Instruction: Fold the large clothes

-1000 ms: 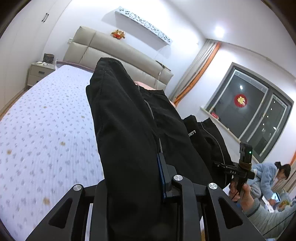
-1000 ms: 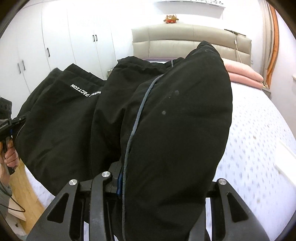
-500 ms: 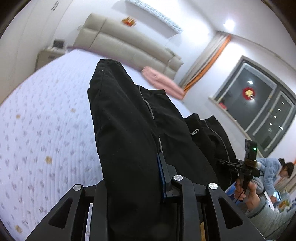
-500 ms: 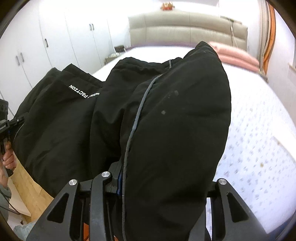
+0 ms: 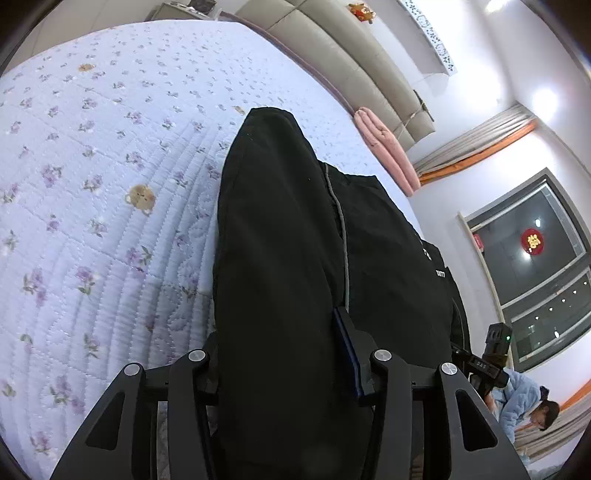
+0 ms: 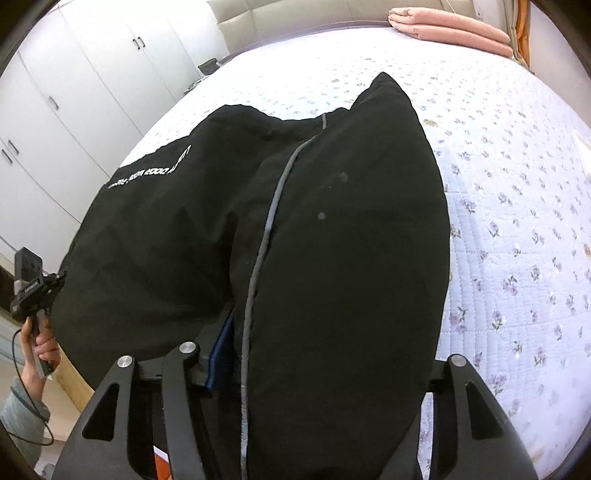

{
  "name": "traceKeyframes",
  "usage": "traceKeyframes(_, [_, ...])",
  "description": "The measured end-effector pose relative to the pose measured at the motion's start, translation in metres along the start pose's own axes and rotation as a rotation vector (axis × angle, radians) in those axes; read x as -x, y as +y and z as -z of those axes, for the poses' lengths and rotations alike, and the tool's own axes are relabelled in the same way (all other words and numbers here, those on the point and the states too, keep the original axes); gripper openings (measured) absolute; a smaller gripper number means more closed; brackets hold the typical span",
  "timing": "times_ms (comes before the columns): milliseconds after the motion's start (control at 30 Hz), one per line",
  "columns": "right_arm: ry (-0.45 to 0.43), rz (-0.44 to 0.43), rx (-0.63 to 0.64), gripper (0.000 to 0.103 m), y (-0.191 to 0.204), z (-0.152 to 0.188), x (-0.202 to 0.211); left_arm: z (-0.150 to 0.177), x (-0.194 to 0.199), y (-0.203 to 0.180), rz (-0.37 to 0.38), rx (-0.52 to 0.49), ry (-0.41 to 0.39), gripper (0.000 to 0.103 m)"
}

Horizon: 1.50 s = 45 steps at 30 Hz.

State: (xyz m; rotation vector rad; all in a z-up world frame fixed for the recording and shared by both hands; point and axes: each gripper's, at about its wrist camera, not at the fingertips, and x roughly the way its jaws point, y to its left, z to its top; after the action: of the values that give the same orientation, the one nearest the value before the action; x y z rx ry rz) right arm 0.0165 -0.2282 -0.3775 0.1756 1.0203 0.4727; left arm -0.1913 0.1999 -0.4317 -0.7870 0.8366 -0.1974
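Note:
A large black garment (image 5: 280, 258) with grey piping and white lettering lies draped over the flowered bed quilt (image 5: 92, 166). One bunched end of it fills the gap of my left gripper (image 5: 277, 343), whose jaws are opening; the blue pad (image 5: 347, 354) still touches the cloth. In the right wrist view the other bunched end (image 6: 332, 240) sits in my right gripper (image 6: 325, 362), whose jaws are also opening. The cloth hides the right gripper's right finger. Each gripper shows at the other view's edge: right gripper (image 5: 484, 362), left gripper (image 6: 33, 291) in a hand (image 6: 40, 343).
A folded pink blanket (image 6: 450, 29) lies by the beige headboard (image 5: 351, 55). White wardrobes (image 6: 74, 92) stand left of the bed and a dark window (image 5: 535, 258) is on the right. A person in light blue (image 5: 524, 402) sits low near it. The bed's wooden edge (image 6: 74, 380) is close.
Both grippers have sunk toward the bed and tipped downward, bringing the garment onto the quilt. The fingers of both now stand wider apart around the cloth.

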Motion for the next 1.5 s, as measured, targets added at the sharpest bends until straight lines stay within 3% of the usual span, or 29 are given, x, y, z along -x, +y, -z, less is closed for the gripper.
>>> traceKeyframes(300, [-0.002,0.056,-0.071,0.062,-0.020,0.010,0.024,-0.002,0.071,-0.002,-0.194,-0.053,-0.028,0.048])
traceKeyframes(400, [-0.019,0.128,-0.076,0.062,-0.012,0.026,0.053,-0.002,0.098,-0.016,-0.276,-0.088,-0.067,0.045])
traceKeyframes(567, [-0.112,0.255,-0.061,0.066,0.003,0.007,0.097,0.012,0.126,-0.070,-0.263,-0.186,-0.131,0.045])
traceKeyframes(667, [-0.153,0.223,-0.023,0.066,0.038,0.007,0.108,0.025,0.116,-0.102,-0.251,-0.232,-0.132,0.046])
traceKeyframes(700, [-0.149,0.214,-0.013,0.066,0.041,0.025,0.125,0.029,0.109,-0.106,-0.251,-0.243,-0.118,0.046])
traceKeyframes(800, [-0.090,0.221,0.020,0.066,0.059,0.033,0.113,0.039,0.072,-0.109,-0.343,-0.269,-0.034,0.045])
traceKeyframes(933, [0.012,0.273,0.002,0.066,0.062,0.050,0.059,0.055,0.028,-0.092,-0.447,-0.295,0.040,0.045])
traceKeyframes(1033, [0.061,0.284,-0.042,0.066,0.054,0.062,0.027,0.060,0.027,-0.091,-0.461,-0.297,-0.001,0.046])
traceKeyframes(1167, [0.048,0.317,-0.053,0.066,0.058,0.062,0.035,0.057,0.036,-0.102,-0.483,-0.291,-0.008,0.046])
traceKeyframes(1333, [0.001,0.333,-0.123,0.066,0.074,0.065,0.073,0.059,0.061,-0.141,-0.534,-0.331,-0.082,0.046])
traceKeyframes(1500, [-0.127,0.417,-0.067,0.070,0.119,0.072,0.137,0.053,0.092,-0.195,-0.497,-0.370,-0.184,0.047])
